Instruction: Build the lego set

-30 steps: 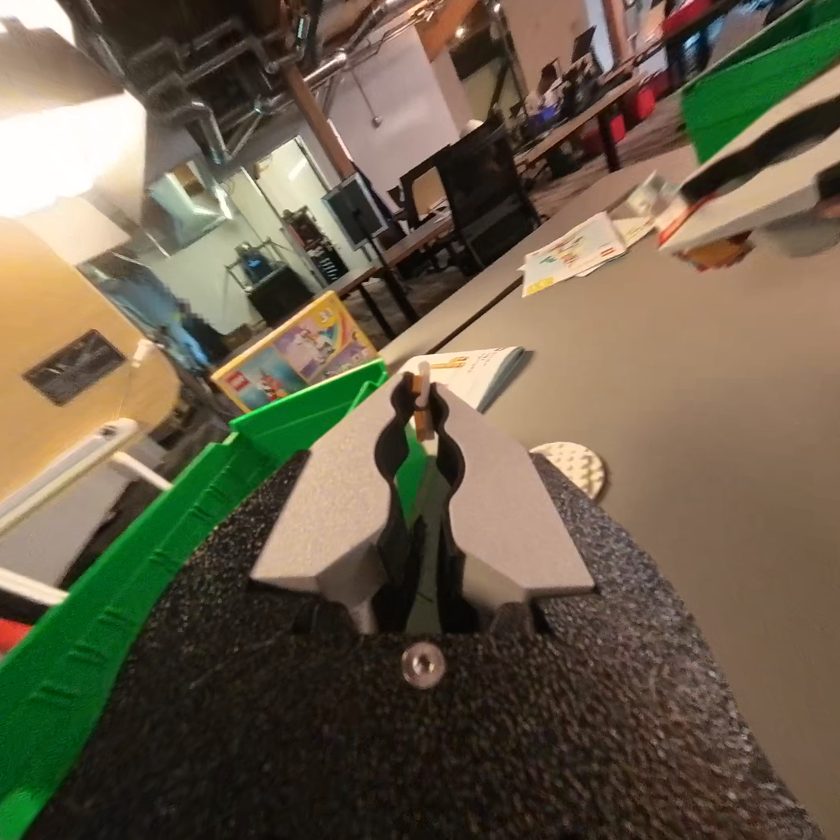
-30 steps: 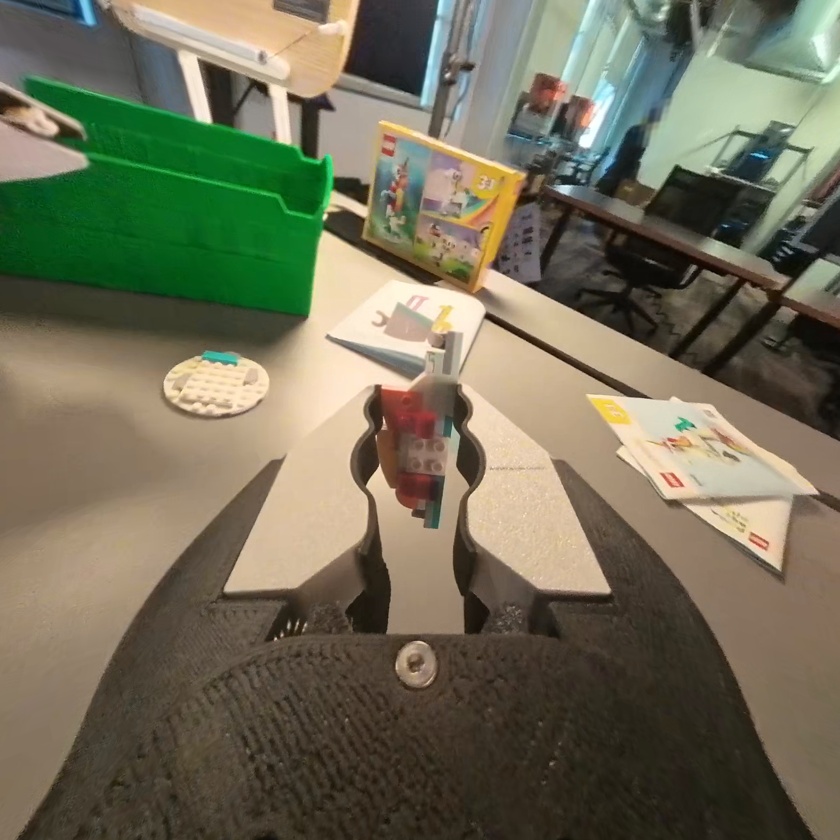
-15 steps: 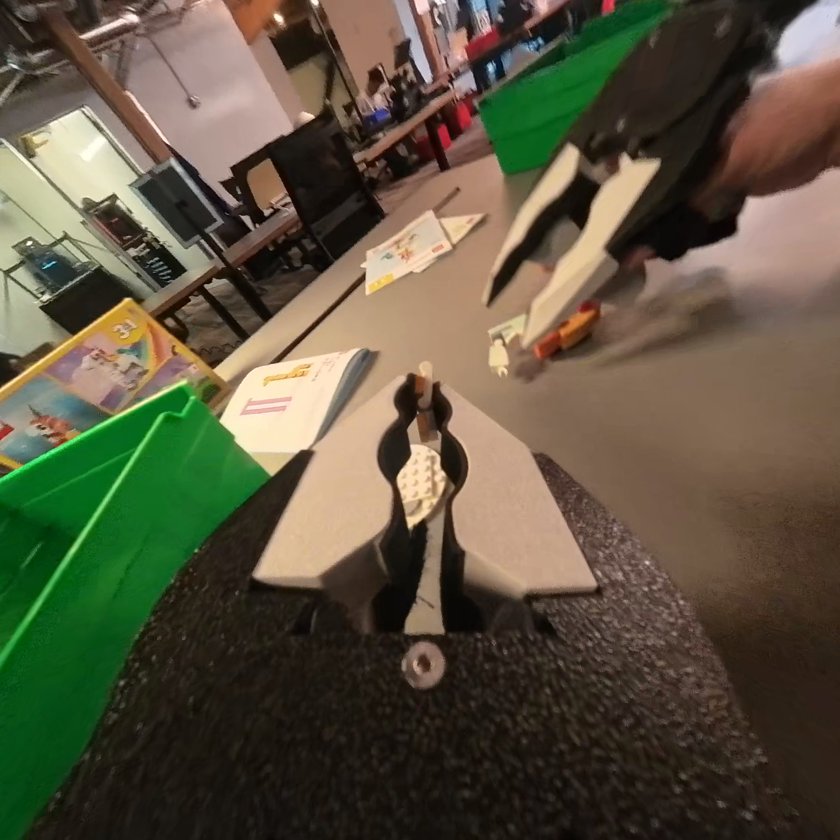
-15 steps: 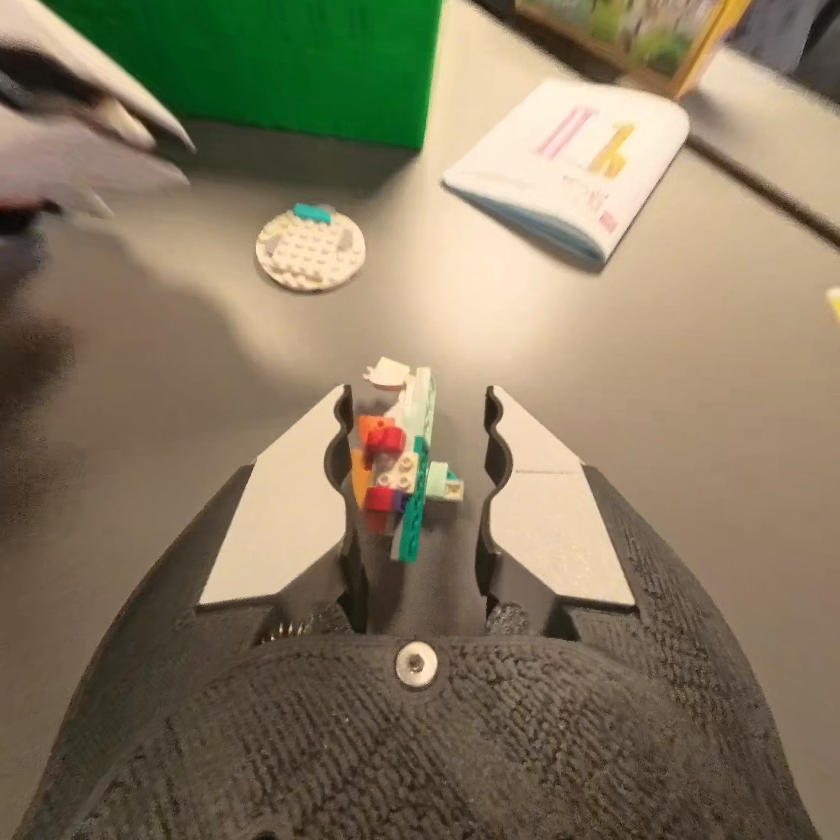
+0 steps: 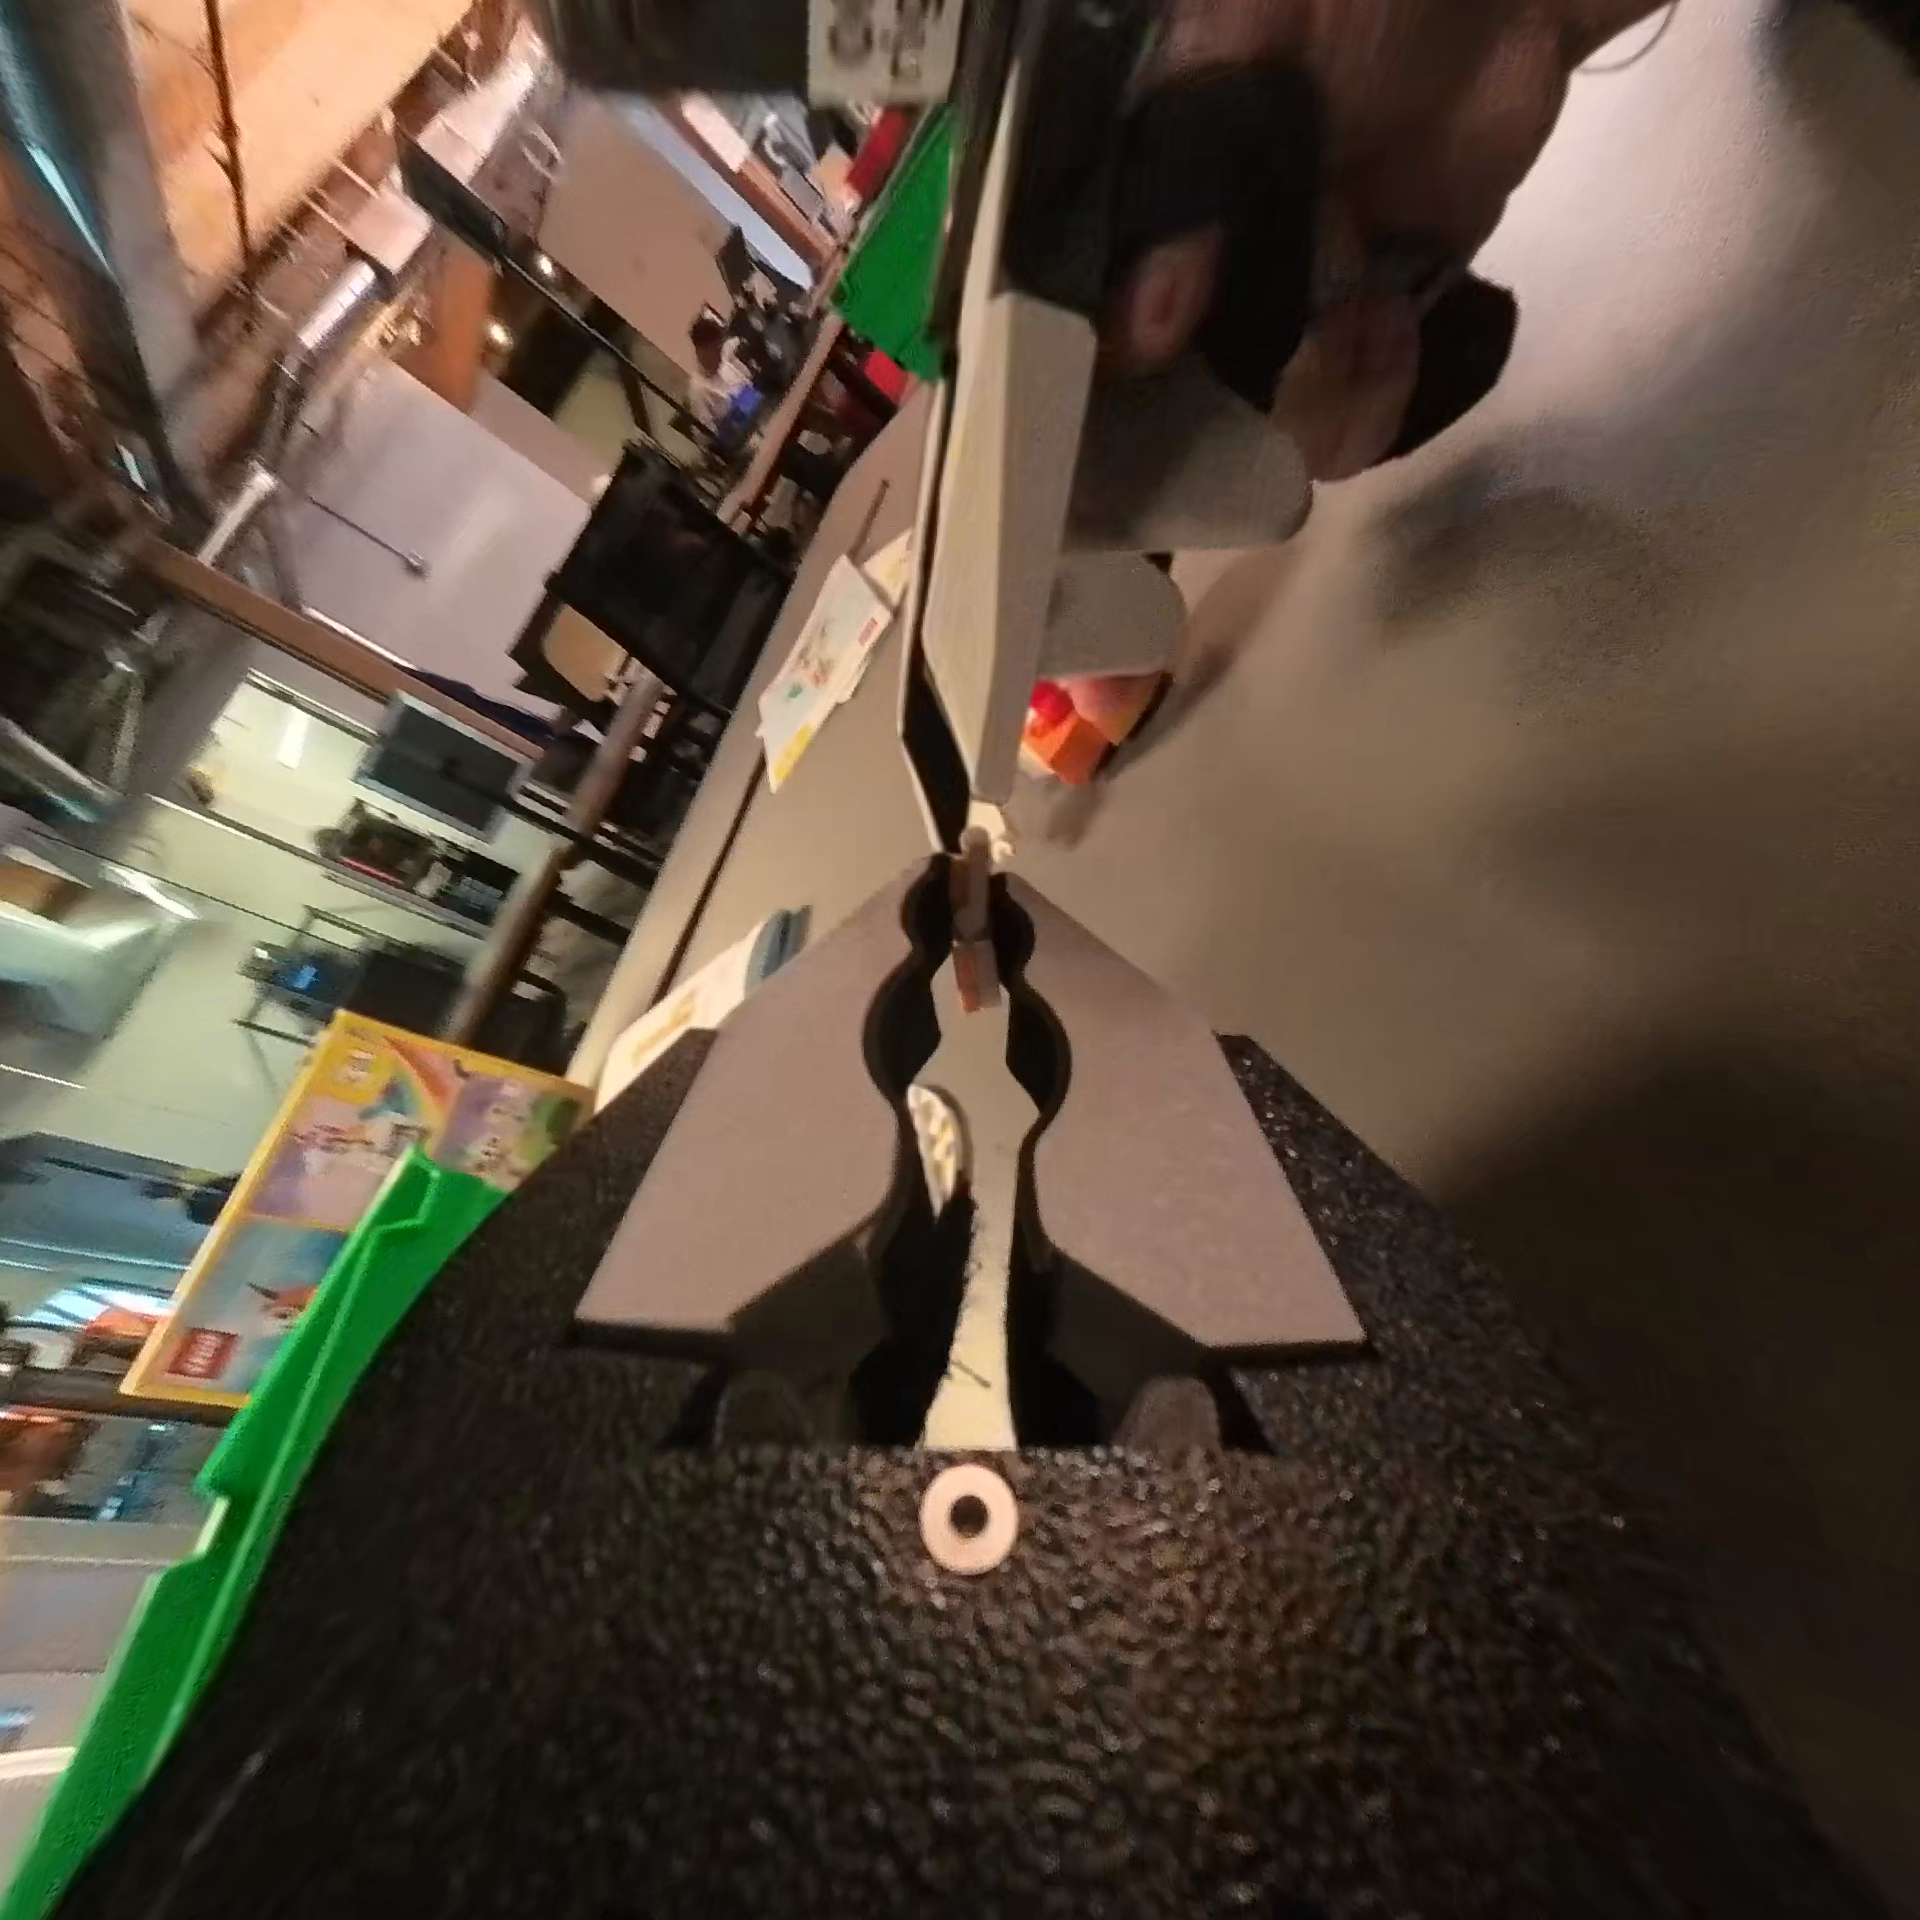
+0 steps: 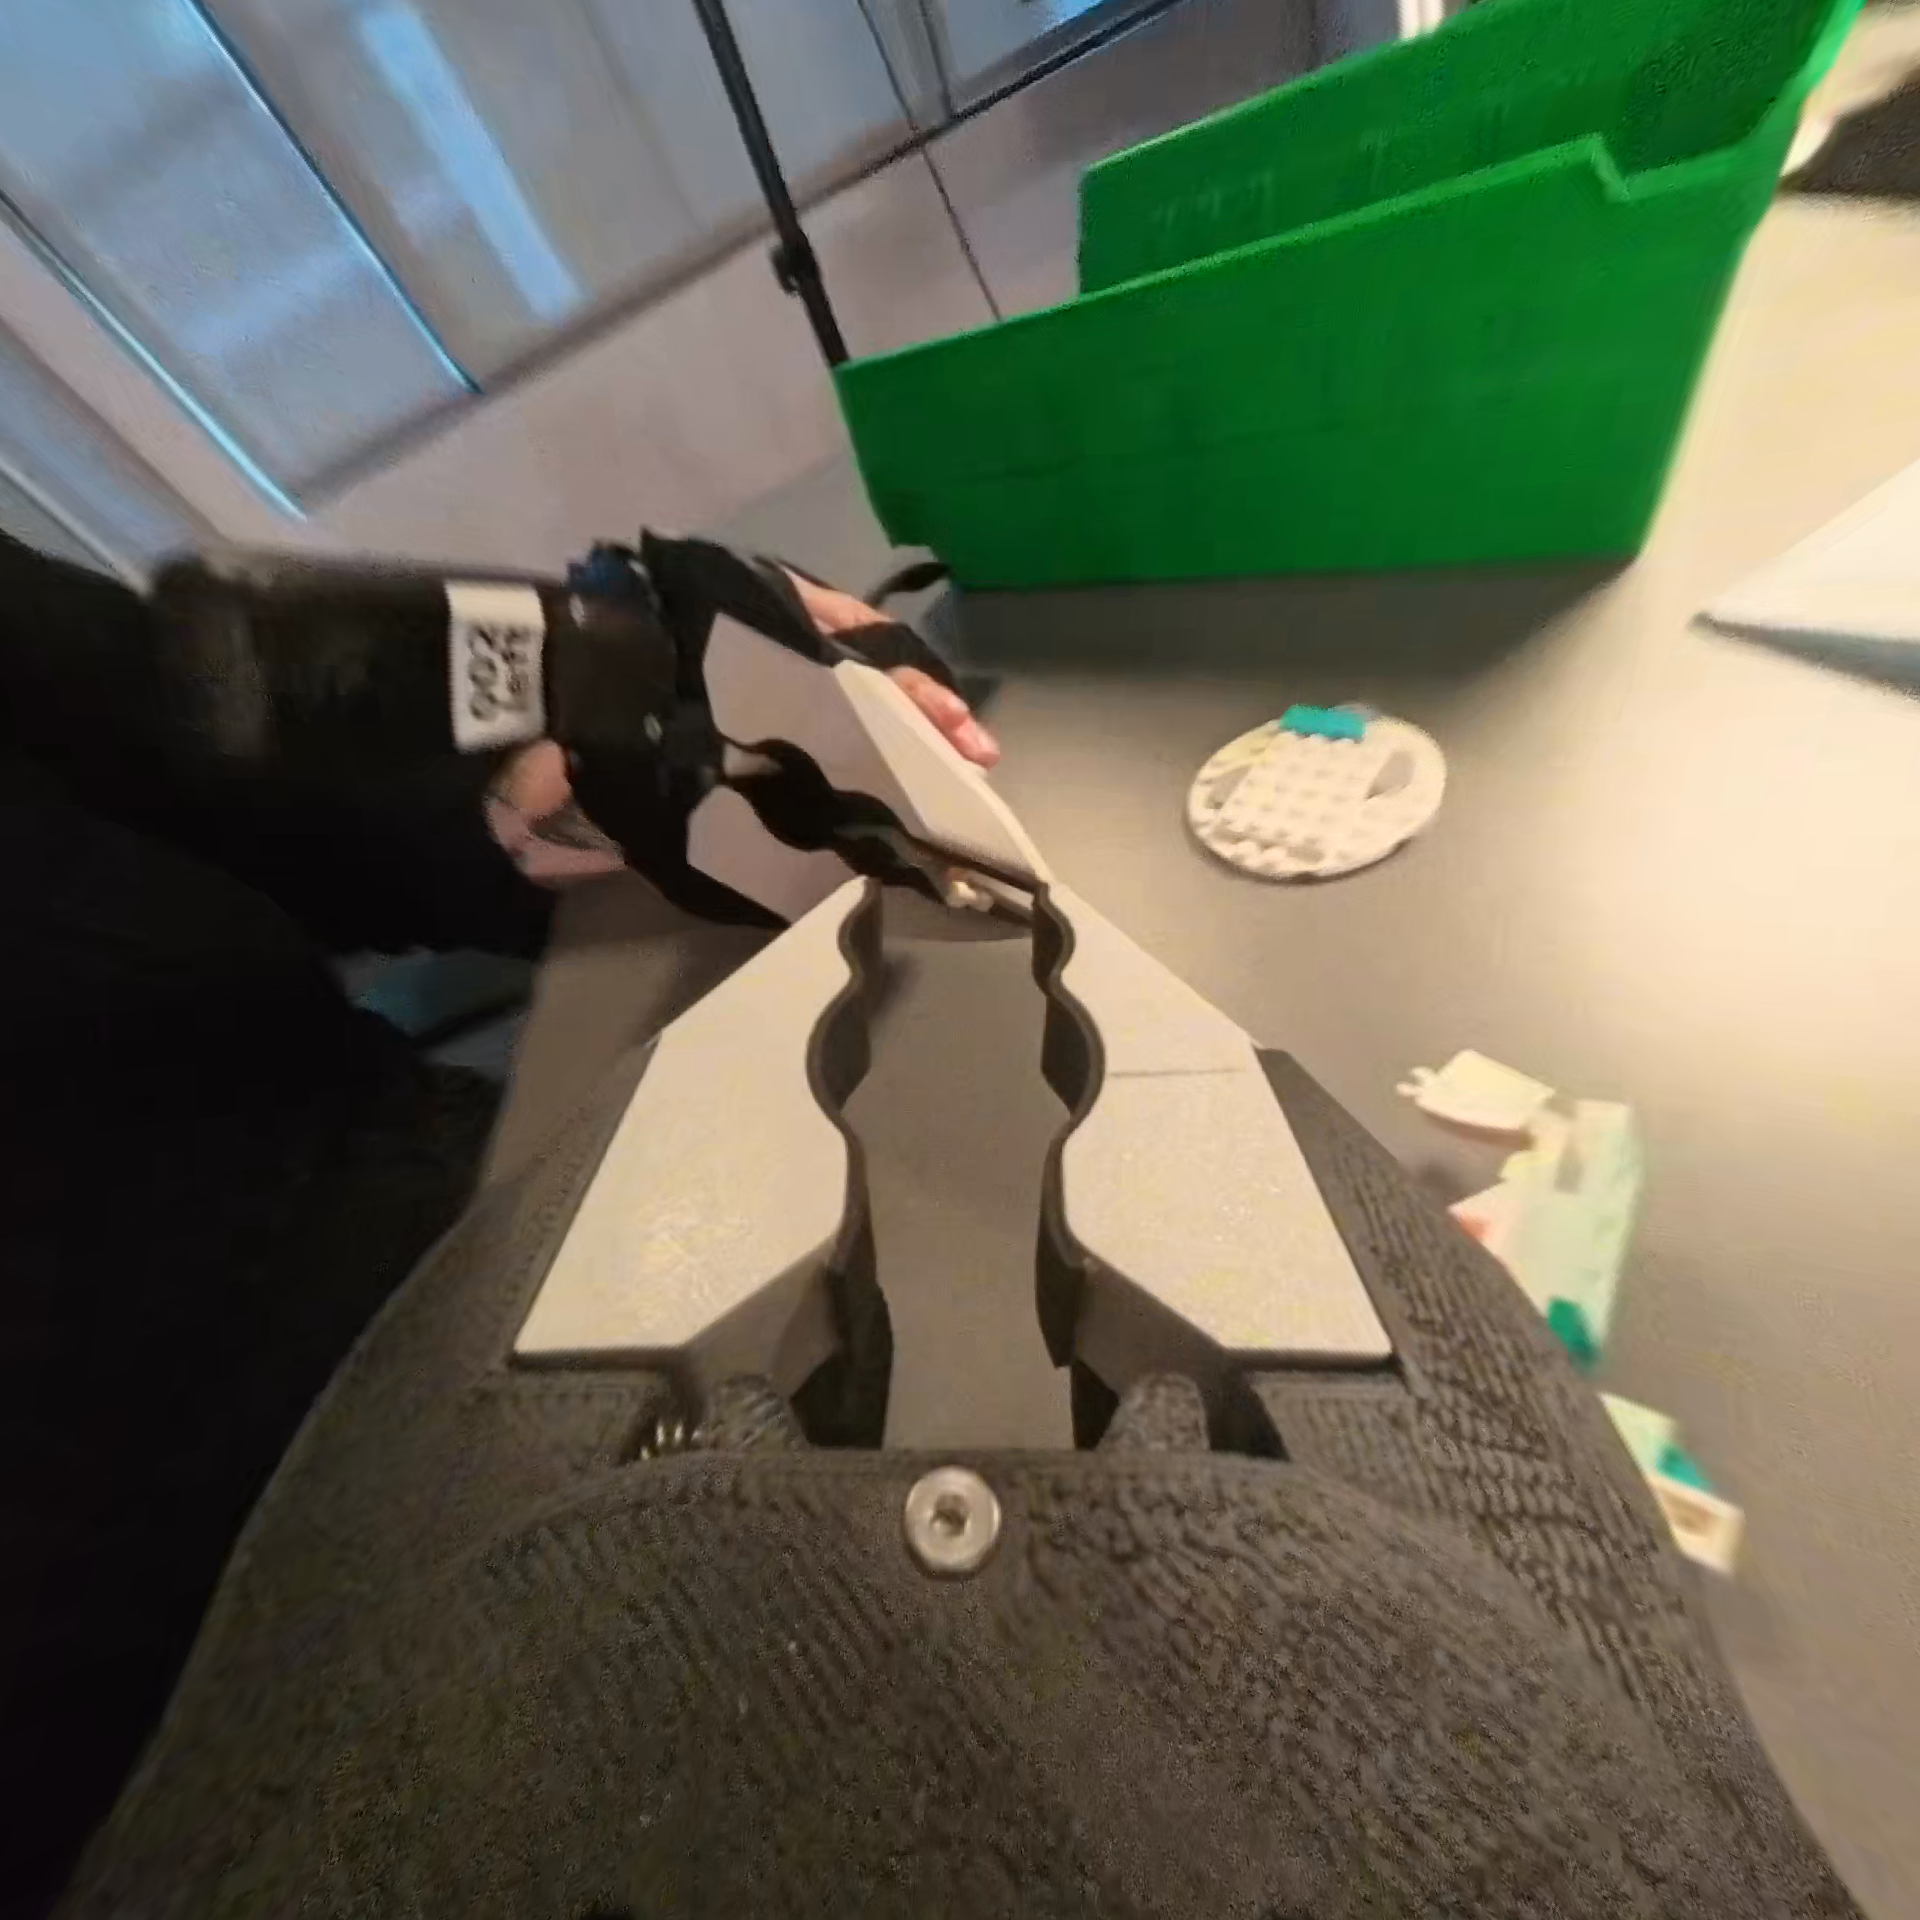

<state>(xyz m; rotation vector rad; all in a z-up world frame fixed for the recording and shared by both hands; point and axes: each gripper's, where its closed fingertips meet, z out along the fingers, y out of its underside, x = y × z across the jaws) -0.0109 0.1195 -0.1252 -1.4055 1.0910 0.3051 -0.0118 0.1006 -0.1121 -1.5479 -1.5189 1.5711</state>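
Since a second ago my right gripper (image 6: pixel 956 904) has dropped the brick model (image 6: pixel 1558 1195) on the table (image 6: pixel 1558 727) and swung toward the left one. Left view: left gripper (image 5: pixel 971 883) clamped on a thin brown-and-white piece (image 5: pixel 975 935), long axis running out along the fingers; the right gripper's tips sit just ahead of it. Right view: jaws parted, nothing between them; the piece's white end (image 6: pixel 961 890) lies straight ahead at the tips. The model lies off to the right, round studded plate (image 6: pixel 1314 795) beyond, green bin (image 6: pixel 1299 416) behind.

On the bench (image 6: pixel 1558 987), the round plate (image 6: pixel 1314 805) lies before the bin (image 6: pixel 1299 436); the brick model (image 6: pixel 1558 1195) lies right of the right claw (image 6: pixel 951 914).
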